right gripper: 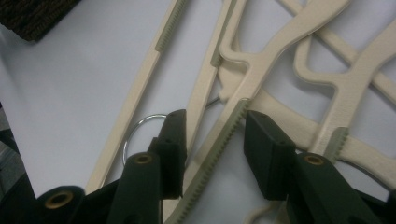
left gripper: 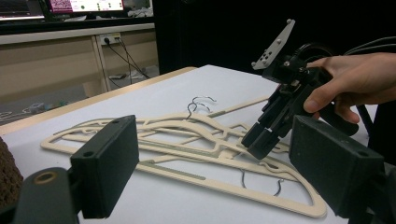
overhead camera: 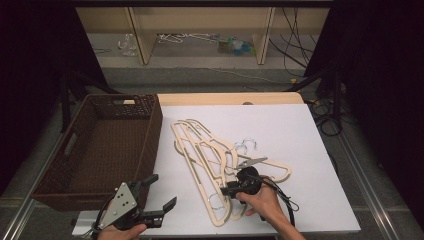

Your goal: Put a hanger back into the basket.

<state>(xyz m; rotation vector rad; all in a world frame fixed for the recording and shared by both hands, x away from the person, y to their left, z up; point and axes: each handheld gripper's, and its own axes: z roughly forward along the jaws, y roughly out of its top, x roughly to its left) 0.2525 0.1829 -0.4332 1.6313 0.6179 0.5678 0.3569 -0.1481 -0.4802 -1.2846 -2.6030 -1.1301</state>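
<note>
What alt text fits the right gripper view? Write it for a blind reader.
The right tongs, open, straddle a ridged bar of a cream wooden hanger lying in a tangle of hangers on a white table.

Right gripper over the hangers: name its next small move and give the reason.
Probably shut the right gripper on the hanger arm between its jaws. The jaws stand open on either side of that ribbed cream bar, low over the pile of hangers on the white table, so a grasp looks lined up. The left gripper hangs open beside the wicker basket.
</note>
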